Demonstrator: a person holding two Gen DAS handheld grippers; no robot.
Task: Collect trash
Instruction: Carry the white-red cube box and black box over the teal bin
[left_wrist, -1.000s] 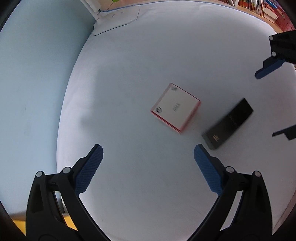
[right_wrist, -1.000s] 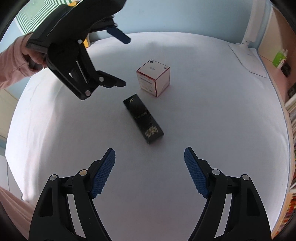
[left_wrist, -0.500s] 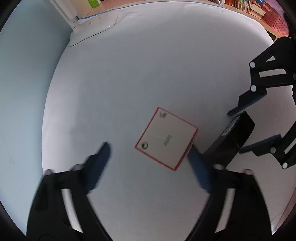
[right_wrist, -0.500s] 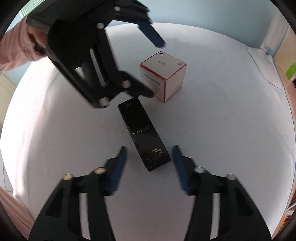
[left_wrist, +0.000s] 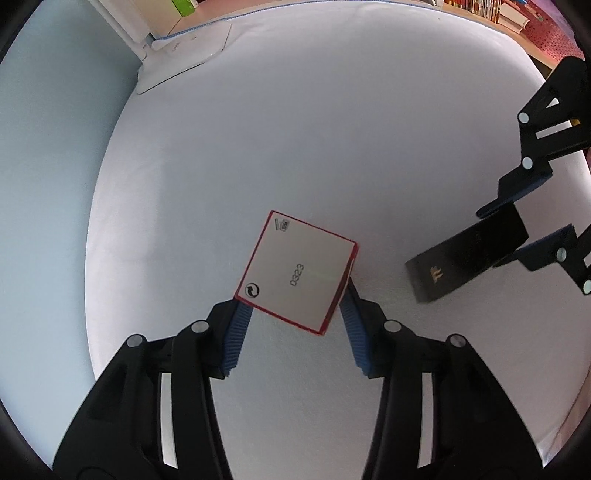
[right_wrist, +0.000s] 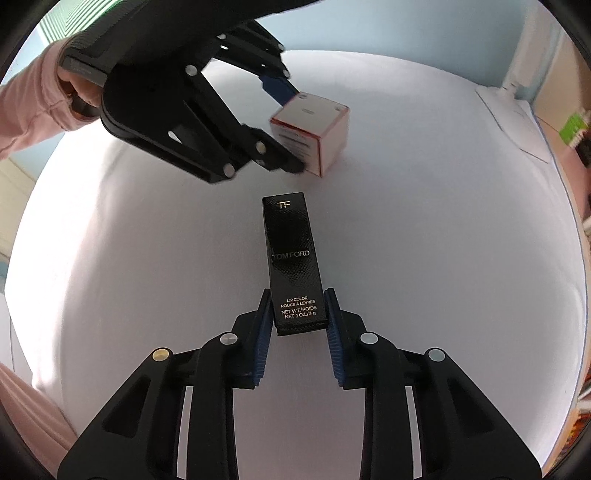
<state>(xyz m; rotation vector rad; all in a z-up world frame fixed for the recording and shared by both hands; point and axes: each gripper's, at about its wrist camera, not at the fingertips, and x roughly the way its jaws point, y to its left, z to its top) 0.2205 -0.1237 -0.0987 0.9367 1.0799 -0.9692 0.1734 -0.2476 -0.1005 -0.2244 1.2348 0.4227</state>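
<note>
Nearest, in the right wrist view: my right gripper (right_wrist: 297, 314) straddles the near end of the black lipstick carton (right_wrist: 293, 258). Jaws closing, the blue pads (right_wrist: 263, 332) flush on both long sides, pinching it. The carton lies flat on the white table (right_wrist: 443, 258), its length running straight away from me, TF end farthest. I judge the hold to be far back on the carton, so most of its length overhangs ahead. Best to lift straight and slowly, wrist steady, or the far end may droop or swing.

Left wrist view: my left gripper (left_wrist: 293, 310) is closing on the white cube box with red edges (left_wrist: 297, 269). The box sits rotated against the pads. The left pad (left_wrist: 236, 328) meets it at its lower left corner. The right pad (left_wrist: 354, 325) lies along its right side. That reads as a corner-biased hold, not face to face. I'd finish the squeeze gently and let the box square itself before raising it. A light card box will likely dent if clamped hard.

Beyond: the two boxes are near each other but apart, so I should lift each straight up to keep the grippers from knocking together. At the far table edge sits a white lamp base (left_wrist: 184, 55). I see no bin in either view.
</note>
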